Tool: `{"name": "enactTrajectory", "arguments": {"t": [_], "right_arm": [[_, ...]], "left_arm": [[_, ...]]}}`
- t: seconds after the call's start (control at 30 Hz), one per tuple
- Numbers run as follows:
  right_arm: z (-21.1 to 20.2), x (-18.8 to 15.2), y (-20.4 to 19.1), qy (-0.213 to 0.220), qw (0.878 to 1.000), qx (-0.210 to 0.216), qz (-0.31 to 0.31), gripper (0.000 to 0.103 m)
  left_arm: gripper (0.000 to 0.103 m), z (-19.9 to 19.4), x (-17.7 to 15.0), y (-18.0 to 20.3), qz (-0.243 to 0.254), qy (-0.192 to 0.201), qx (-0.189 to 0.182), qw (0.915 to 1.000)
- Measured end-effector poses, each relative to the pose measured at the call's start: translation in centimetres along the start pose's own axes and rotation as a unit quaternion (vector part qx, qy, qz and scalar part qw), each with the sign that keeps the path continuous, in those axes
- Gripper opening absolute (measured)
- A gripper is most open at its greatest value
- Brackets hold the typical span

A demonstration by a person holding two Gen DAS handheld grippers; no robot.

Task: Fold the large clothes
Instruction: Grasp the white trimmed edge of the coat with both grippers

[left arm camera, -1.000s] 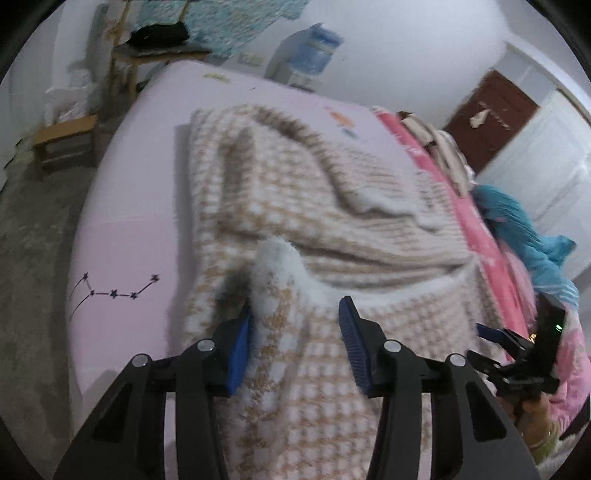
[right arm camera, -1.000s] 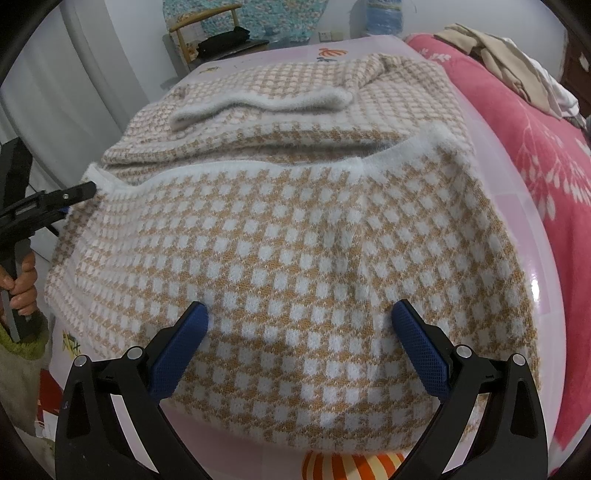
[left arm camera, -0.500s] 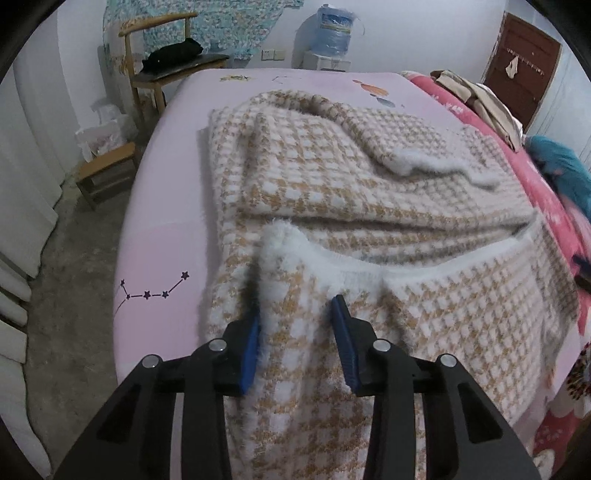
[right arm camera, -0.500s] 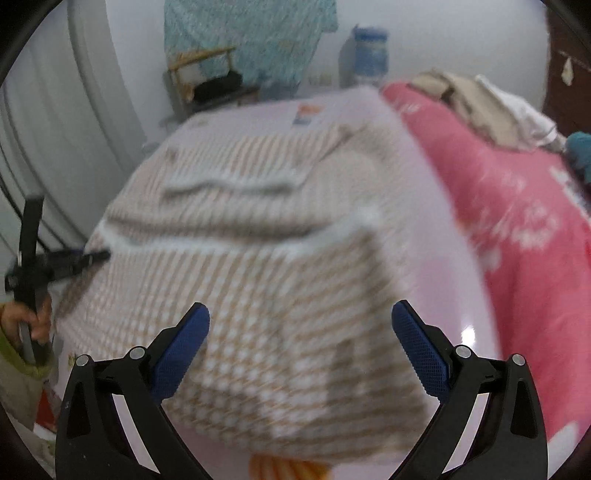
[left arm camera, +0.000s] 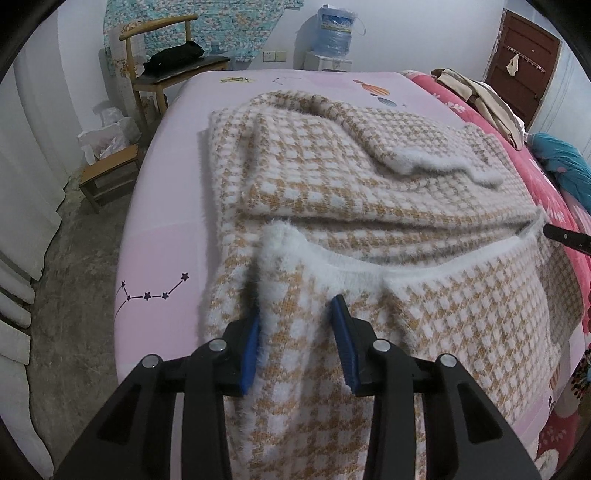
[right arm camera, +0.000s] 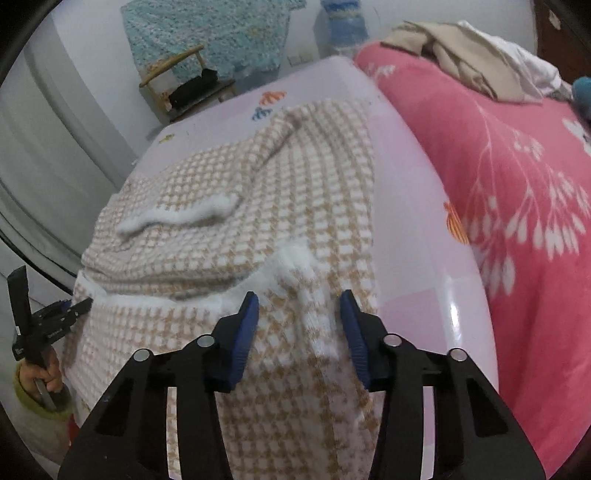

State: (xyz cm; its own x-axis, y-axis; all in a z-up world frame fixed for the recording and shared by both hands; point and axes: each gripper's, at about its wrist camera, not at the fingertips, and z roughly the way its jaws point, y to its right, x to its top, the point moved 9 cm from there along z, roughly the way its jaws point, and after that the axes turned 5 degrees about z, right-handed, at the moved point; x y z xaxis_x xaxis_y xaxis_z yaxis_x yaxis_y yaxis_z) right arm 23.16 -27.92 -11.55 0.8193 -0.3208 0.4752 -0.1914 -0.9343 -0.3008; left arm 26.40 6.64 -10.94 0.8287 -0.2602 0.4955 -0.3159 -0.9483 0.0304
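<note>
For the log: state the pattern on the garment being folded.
Tan-and-white check knit sweater with a fluffy white edge; clearest in the left wrist view.

Black tongs, blue ribbed pads

bed: sweater lies on it, near part hanging over the near edge
sweater's far part: folded sleeve on top of it
left claw: at the sweater's near left corner, hem between its pads
right claw: at the near right corner, hem between its pads
chair: beyond the bed's far left corner
stool: on the floor, left of the bed
clothes pile: far right, on the bed
water bottle: behind the bed's far end
</note>
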Motion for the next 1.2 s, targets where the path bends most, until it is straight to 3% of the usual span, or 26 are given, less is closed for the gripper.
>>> {"name": "enactTrajectory", "arguments": {"t": [0.33, 0.67, 1.2], "right_arm": [[-0.7, -1.3, 0.5, -0.01, 1.0, -0.002, -0.003, 0.027], [-0.3, -1.8, -0.3, -0.012, 1.0, 0.01, -0.018, 0.025], [1.2, -2.2, -0.8, -0.016, 0.999, -0.013, -0.039, 0.022]], "left_arm": [[0.036, 0.0, 0.1, -0.1, 0.002, -0.006, 0.003, 1.0], [0.036, 0.2, 0.2, 0.1, 0.005, -0.013, 0.013, 0.9998], [0.037, 0.3, 0.2, 0.3, 0.003, -0.017, 0.023, 0.9996]]}}
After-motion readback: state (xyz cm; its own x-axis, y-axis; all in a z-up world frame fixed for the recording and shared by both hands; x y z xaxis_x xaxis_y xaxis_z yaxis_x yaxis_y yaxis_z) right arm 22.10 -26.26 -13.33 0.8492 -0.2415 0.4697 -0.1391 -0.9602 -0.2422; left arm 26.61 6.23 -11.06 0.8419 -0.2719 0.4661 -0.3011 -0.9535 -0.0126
